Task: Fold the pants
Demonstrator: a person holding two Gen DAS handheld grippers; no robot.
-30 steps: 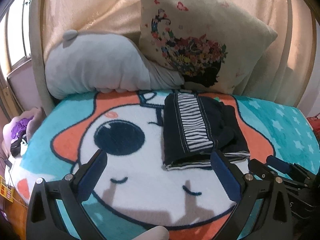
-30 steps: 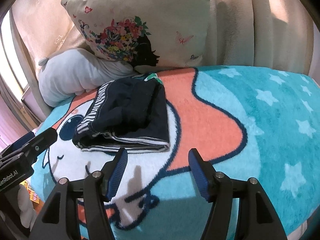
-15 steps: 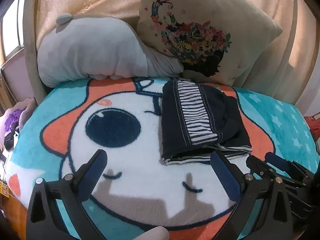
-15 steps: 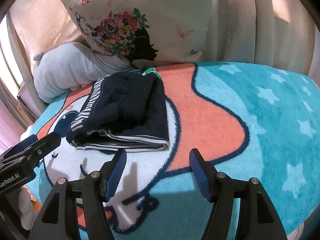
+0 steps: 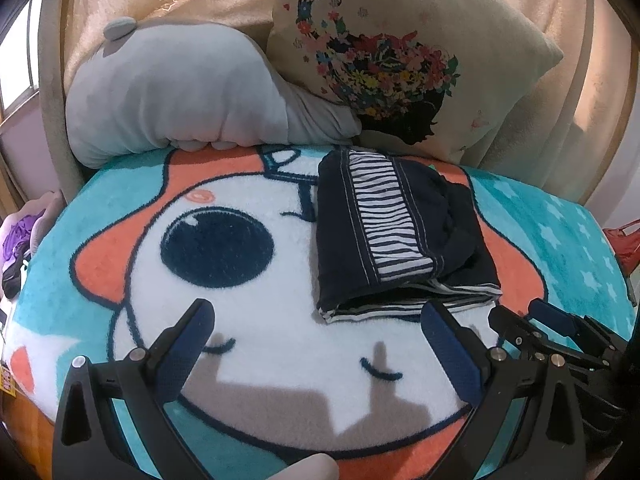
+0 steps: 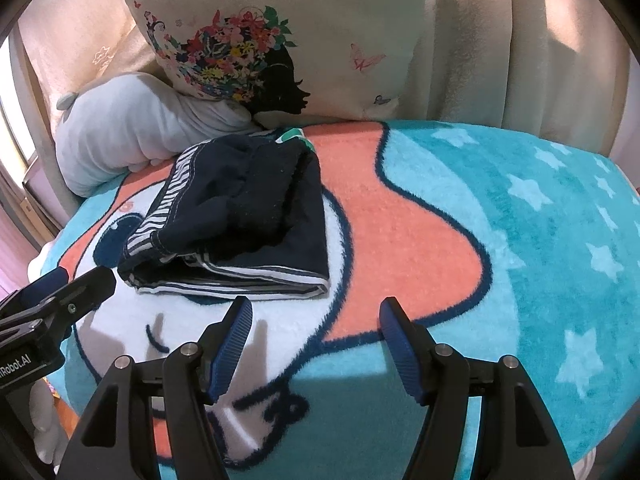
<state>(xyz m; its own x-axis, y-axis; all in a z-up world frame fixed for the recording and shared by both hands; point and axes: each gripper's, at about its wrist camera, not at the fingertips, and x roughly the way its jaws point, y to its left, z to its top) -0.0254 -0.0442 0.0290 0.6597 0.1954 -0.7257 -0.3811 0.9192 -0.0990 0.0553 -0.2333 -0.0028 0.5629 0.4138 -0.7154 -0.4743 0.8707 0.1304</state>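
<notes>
The dark navy pants (image 5: 396, 232) with a black-and-white striped side band lie folded into a compact stack on the cartoon blanket (image 5: 248, 320); they also show in the right wrist view (image 6: 240, 216). My left gripper (image 5: 316, 332) is open and empty, just in front of the stack's near edge. My right gripper (image 6: 316, 328) is open and empty, just in front of the stack's right corner. The right gripper's fingers (image 5: 552, 320) show at the right of the left wrist view, and the left gripper's finger (image 6: 80, 292) shows at the left of the right wrist view.
A grey plush pillow (image 5: 172, 96) and a beige floral cushion (image 5: 400, 52) lean at the back of the bed, just behind the pants. Beige curtains (image 6: 500, 40) hang behind. The blanket's teal starred part (image 6: 560, 220) lies to the right. Purple items (image 5: 16, 240) sit off the left edge.
Both grippers have moved slightly forward and down toward the bed, so the folded pants appear a little closer. Both stay open; the pants have not moved.
</notes>
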